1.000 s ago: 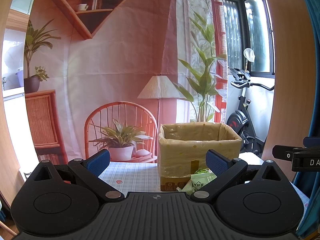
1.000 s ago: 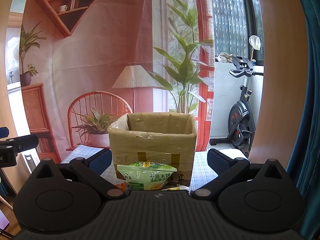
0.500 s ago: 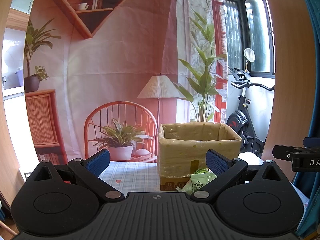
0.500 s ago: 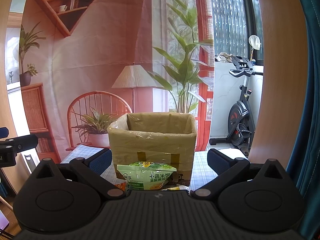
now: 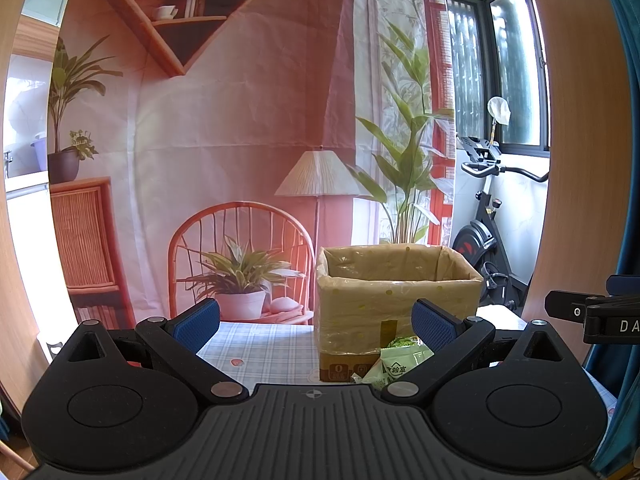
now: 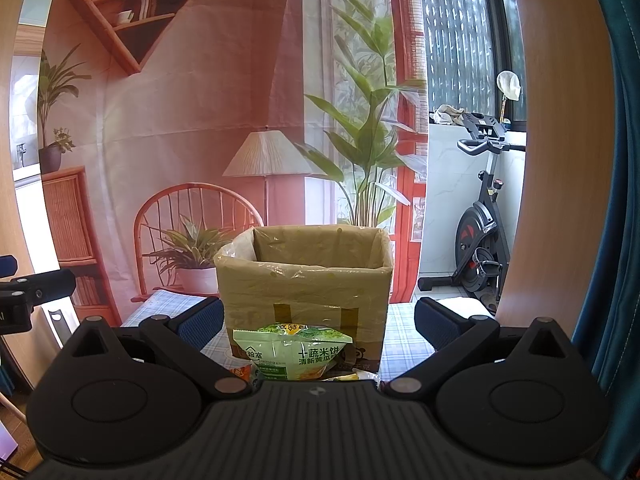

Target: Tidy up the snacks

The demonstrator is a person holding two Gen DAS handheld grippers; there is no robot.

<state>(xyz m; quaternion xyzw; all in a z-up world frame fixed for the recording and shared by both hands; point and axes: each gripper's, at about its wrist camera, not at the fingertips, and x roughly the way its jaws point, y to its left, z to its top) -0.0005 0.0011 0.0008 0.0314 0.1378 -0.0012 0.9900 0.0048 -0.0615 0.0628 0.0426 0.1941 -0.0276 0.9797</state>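
Both grippers' jaws gape empty; the green snack bag [image 6: 290,350] stands upright, print facing the right gripper [image 6: 318,318].

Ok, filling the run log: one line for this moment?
left gripper open | right gripper open | green snack bag before cardboard box | nothing held

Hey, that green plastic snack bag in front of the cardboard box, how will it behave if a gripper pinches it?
The green plastic snack bag looks puffy and crinkled, so it will probably flex and feel light. Its glossy film may slip between the right gripper pads. It leans against the brown cardboard box, so a push would likely slide or topple it.
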